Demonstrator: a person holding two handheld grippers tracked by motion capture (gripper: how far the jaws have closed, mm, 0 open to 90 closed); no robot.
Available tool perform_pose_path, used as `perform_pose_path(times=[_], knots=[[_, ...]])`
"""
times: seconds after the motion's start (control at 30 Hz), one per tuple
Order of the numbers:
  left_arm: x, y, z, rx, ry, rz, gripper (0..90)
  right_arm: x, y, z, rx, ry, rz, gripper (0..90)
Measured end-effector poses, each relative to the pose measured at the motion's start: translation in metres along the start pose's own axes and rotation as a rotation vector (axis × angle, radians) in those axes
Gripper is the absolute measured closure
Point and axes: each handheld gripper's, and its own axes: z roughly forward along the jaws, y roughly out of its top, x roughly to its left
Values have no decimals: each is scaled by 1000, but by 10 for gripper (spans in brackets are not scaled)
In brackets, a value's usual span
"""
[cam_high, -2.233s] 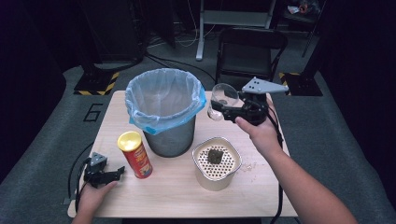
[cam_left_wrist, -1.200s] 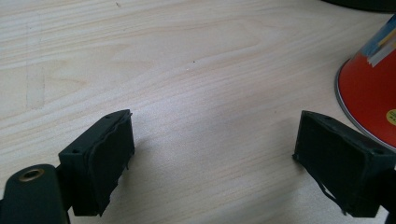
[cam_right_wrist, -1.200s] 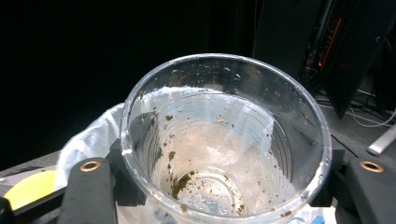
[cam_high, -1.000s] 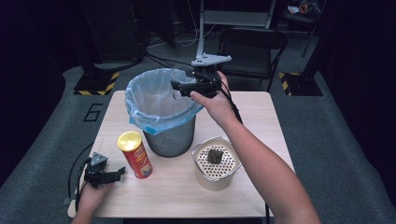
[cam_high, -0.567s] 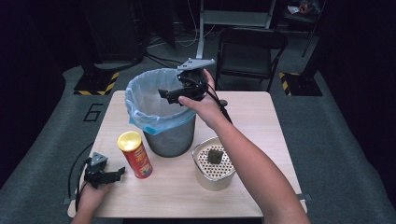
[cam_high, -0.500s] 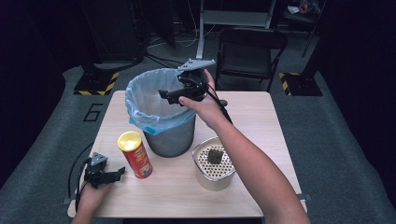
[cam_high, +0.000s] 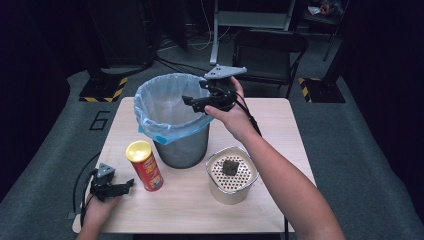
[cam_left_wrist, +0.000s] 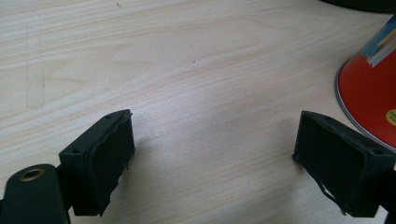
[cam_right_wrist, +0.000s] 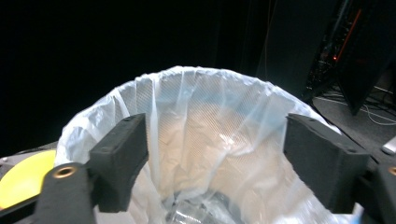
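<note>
A person works at a pale wooden desk (cam_high: 260, 130) with a two-jaw claw in each hand.

What has changed: about two seconds ago the right claw (cam_high: 192, 104) was at 3 o'clock of the bin, pinching a clear, crumpled plastic item. A second ago it had swung over the bin's mouth. Now it hangs over the 3 o'clock rim of the bin (cam_high: 172, 122), a grey metal pail lined with a pale blue bag, and nothing sits between its jaws. Those jaws have just been closing after springing wide, and now stand half spread with only the liner showing between them. In the right gripper view something clear and glossy (cam_right_wrist: 196, 212) lies at the bottom of the bag, likely the dropped item, though it is too blurred to be sure. By my reading, one piece of rubbish is done and the hand is free for the next.

The left claw (cam_high: 120, 188) rests at 7 o'clock on the desk, jaws spread and empty, just beside a red crisp tube (cam_high: 144, 165) with a yellow lid. At 5 o'clock stands a round tin (cam_high: 231, 175) with a perforated top carrying a small dark lump.

Writing: the tube's label is too small to read. A large "6" (cam_high: 99, 120) is marked on the grey floor at 10 o'clock.
</note>
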Motion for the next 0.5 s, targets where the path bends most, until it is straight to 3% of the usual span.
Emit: perform_pose_path(times=[0.5], knots=[[-1,-1,0,-12,8,-21,143,-14,-28,-47,-36,-68,-6,242]])
